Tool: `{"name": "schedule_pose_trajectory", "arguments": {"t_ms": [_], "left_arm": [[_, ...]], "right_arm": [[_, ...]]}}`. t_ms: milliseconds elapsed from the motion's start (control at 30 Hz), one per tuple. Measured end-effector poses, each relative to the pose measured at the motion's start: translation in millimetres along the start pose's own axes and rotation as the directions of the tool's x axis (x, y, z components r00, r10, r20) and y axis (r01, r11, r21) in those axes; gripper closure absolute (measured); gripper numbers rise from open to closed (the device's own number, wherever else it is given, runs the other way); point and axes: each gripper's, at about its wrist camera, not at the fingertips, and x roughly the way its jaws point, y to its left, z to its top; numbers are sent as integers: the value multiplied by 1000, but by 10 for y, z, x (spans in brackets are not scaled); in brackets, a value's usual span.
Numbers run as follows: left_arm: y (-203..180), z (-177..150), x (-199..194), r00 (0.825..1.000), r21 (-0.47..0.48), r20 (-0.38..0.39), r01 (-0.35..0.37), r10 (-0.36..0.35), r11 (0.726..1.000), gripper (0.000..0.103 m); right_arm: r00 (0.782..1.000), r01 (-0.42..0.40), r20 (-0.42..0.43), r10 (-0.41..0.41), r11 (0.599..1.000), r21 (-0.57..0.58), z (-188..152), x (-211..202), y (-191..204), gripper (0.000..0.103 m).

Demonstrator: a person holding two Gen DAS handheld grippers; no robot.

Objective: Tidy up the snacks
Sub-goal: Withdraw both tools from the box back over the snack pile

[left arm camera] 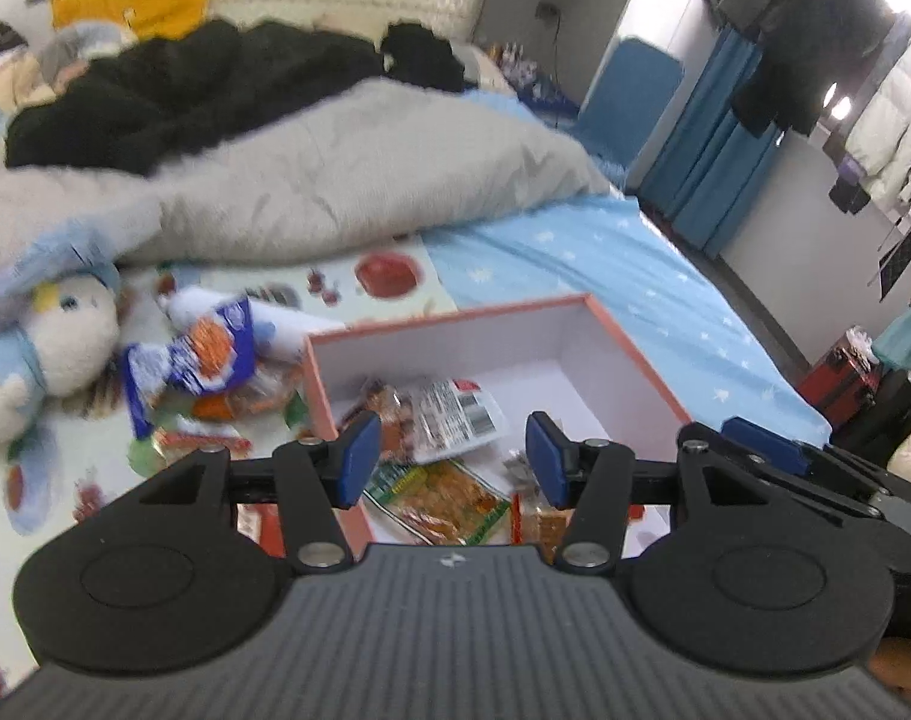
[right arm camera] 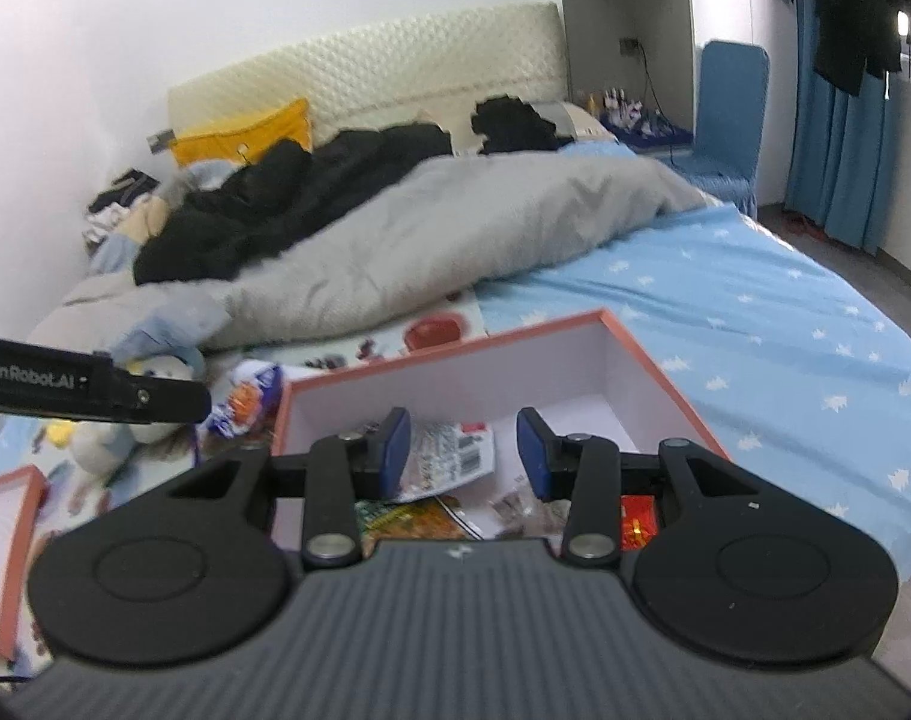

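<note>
An orange-rimmed box (left arm camera: 449,315) with white walls lies on the bed. It holds a white barcoded packet (left arm camera: 455,420), an orange-and-green packet (left arm camera: 443,498) and other snacks. Left of the box is a loose snack pile with a blue-and-white packet (left arm camera: 215,354). My left gripper (left arm camera: 452,450) hovers over the box's near left corner, open and holding nothing. In the right wrist view the same box (right arm camera: 455,354) shows the white packet (right arm camera: 449,450) and a red packet (right arm camera: 635,519). My right gripper (right arm camera: 463,450) is open above them, nothing between its fingers.
A plush toy (left arm camera: 65,336) lies left of the snack pile. A grey duvet (left arm camera: 335,180) and black clothes (left arm camera: 185,90) cover the far bed. A second orange-rimmed tray or lid (right arm camera: 11,540) lies at the near left. The bed edge drops off at the right (left arm camera: 755,330).
</note>
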Motion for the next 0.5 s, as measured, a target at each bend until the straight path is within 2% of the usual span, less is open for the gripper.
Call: {"name": "schedule_pose_trajectory", "arguments": {"t_ms": [300, 500], "left_arm": [[130, -33, -631, 993, 16, 115, -23, 21, 1000, 44], [336, -182, -1000, 987, -16, 153, -47, 49, 999, 44]], "right_arm": [[995, -58, 85, 61, 998, -30, 104, -339, 311, 61], [988, -95, 115, 100, 994, -48, 48, -465, 533, 61]]}}
